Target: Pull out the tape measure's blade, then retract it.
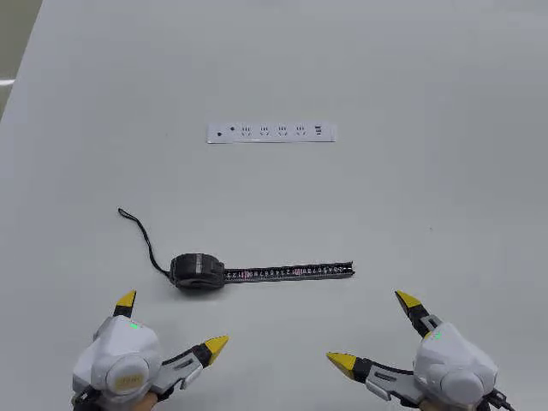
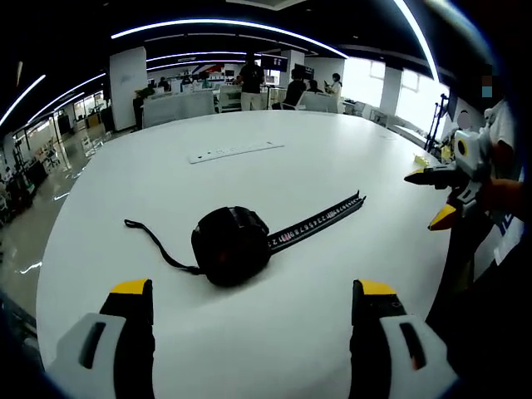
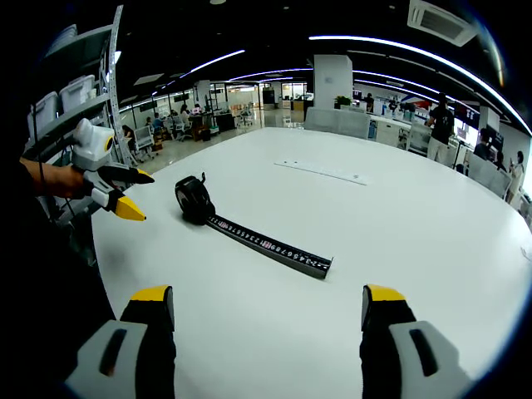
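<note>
The tape measure (image 1: pixel 198 271) is lying near the middle of the white counter (image 1: pixel 428 171), with its blade (image 1: pixel 289 272) already reaching out toward 3 o'clock and its strap (image 1: pixel 141 235) trailing toward 10 o'clock. The left hand-held gripper (image 1: pixel 171 322) is hovering at 7 o'clock and the right hand-held gripper (image 1: pixel 373 330) at 5 o'clock, both with jaws spread wide and holding nothing. The pull-out seems done, so retraction is likely coming: one gripper would be pinning the tape measure while the other is guiding the blade tip home

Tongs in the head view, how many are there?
2. The left tongs sit bottom left, the right tongs bottom right, both open, nearer the person than the tape measure.
</note>
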Motion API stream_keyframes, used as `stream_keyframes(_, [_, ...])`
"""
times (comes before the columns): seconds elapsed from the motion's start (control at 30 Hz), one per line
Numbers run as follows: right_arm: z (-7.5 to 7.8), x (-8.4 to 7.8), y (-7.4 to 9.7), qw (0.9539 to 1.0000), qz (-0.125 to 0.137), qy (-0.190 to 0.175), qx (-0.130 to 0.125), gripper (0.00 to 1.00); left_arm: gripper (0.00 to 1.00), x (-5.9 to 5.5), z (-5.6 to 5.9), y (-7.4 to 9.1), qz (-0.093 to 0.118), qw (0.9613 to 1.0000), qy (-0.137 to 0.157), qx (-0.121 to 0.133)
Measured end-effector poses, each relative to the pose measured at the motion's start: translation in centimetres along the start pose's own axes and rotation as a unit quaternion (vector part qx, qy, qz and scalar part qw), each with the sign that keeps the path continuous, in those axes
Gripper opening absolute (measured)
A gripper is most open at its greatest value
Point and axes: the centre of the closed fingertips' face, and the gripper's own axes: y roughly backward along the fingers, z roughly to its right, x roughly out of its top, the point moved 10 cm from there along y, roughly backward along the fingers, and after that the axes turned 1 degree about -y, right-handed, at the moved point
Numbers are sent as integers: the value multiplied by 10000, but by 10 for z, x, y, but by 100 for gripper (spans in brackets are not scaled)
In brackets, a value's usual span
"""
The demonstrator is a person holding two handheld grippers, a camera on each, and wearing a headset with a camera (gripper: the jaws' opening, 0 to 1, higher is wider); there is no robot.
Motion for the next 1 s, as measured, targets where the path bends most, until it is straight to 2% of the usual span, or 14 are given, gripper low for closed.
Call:
stream_keyframes(0.2, [3, 1, -3, 10000, -13, 59, 62, 91, 99, 3, 5, -5, 67, 9999, 58, 112])
stream_keyframes(0.4, [10, -1, -7, 9994, -37, 280, 198, 86, 99, 2, 11, -12, 168, 9991, 210, 325])
stream_keyframes(0.6, [21, 0, -11, 9980, -86, 517, 354, 80, 96, 2, 9, -18, 305, 9970, 416, 578])
stream_keyframes(0.9, [35, 0, -22, 9923, -210, 982, 729, 69, 94, 3, 8, -26, 439, 9930, 717, 826])
stream_keyframes(1.0, [39, 2, -26, 9907, -246, 1073, 802, 67, 93, 4, 10, -28, 480, 9929, 651, 869])
